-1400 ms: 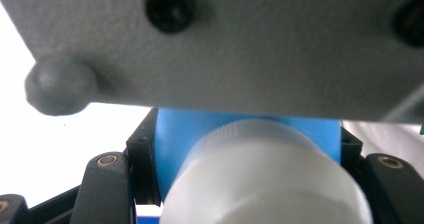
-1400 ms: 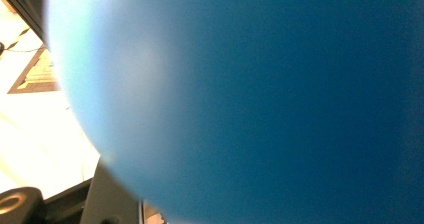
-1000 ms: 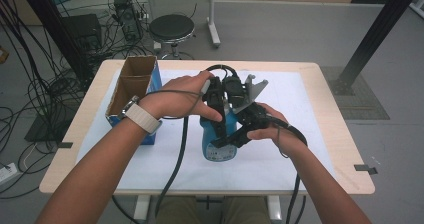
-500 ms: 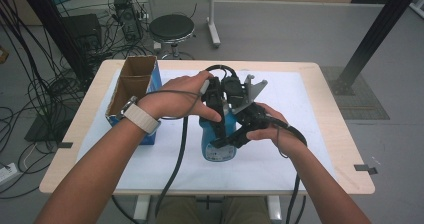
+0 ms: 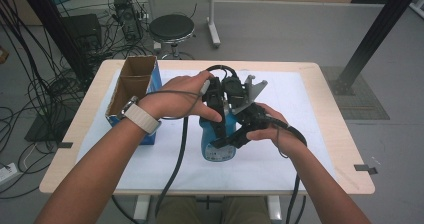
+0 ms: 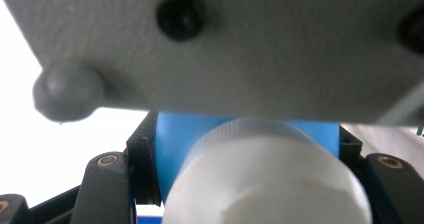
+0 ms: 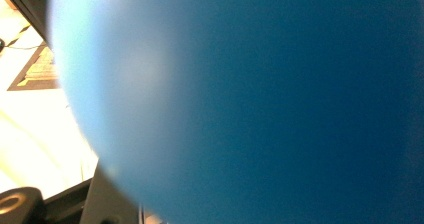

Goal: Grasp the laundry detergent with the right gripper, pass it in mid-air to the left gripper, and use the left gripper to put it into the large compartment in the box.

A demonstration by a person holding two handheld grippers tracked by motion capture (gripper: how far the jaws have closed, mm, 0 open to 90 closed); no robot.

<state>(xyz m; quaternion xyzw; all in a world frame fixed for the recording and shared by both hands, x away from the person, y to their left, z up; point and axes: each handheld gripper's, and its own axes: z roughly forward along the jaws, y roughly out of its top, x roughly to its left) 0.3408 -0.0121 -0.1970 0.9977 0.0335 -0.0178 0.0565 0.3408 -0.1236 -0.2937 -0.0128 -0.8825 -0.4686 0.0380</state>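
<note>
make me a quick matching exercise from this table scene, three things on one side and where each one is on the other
Things:
1. blue bottle
2. open cardboard box
3. round stool

Places:
a. on the floor beyond the table
b. at the table's left edge
c. mid-table, between both grippers

Pairs: 1-c, 2-b, 3-a

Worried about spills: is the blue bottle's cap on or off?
On: the white cap sits on the blue bottle, between the left gripper jaws.

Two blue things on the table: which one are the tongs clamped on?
The blue bottle with the white cap, lying mid-table; both tongs grip it. The open blue carton stands untouched at the table's left.
</note>
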